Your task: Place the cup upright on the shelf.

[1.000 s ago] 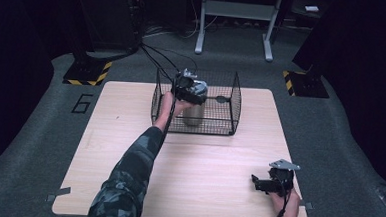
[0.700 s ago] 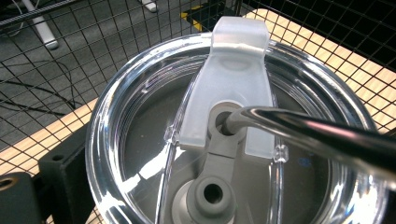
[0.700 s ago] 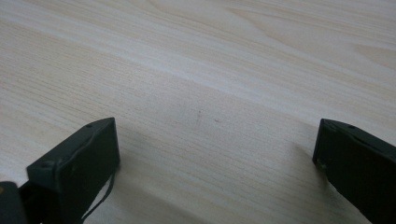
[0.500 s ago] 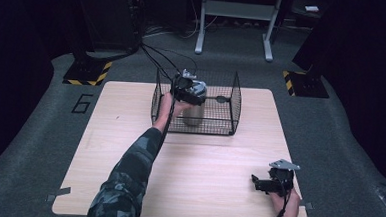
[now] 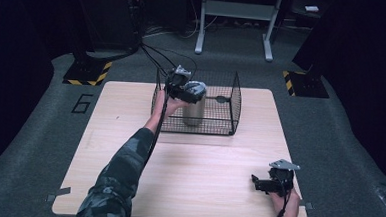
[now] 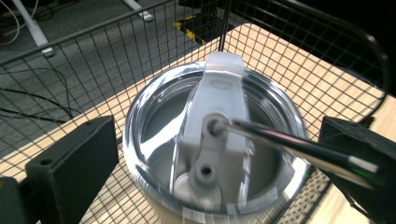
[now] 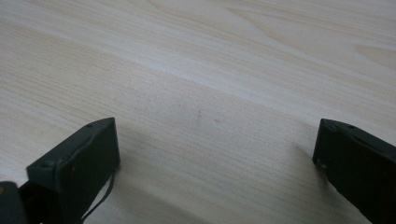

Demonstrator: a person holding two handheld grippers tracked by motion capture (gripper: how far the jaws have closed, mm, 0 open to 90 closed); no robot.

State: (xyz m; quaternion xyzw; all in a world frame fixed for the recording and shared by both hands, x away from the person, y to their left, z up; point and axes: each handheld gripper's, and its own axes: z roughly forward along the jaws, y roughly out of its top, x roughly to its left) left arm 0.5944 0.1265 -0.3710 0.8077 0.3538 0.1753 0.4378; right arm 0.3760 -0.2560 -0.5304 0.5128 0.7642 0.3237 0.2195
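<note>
The steel tumbler (image 5: 194,107) stands upright inside the wire basket (image 5: 231,98), straight below the left tongs (image 5: 184,90), so its long axis runs up toward them and any lift or release has to go vertically past the basket's rim. In the left gripper view the two black jaws stand wide on either side of the tumbler's lid (image 6: 212,140), level with its rim. Neither pad can be seen pressing the wall, so I judge the tongs spread around the cup rather than clamped on it, though contact lower down is hidden. The left hand is by far the nearer. The right tongs (image 5: 262,183) rest on the counter (image 5: 130,115), well away from the basket, near the person's edge. Their jaws are wide apart with only bare woodgrain between them, holding nothing.

The tumbler has a brushed metal body, its far side toward the basket's middle. Its clear plastic lid has a pale grey sliding closure (image 6: 217,116) across the centre. A thin dark straw or rod (image 6: 299,147) leans out of the lid's hole toward the right-hand jaw of the left tongs. That slanted rod is what a closing jaw on that side would meet first. The basket's mesh walls rise close behind the cup, leaving little room beyond the tongs.
</note>
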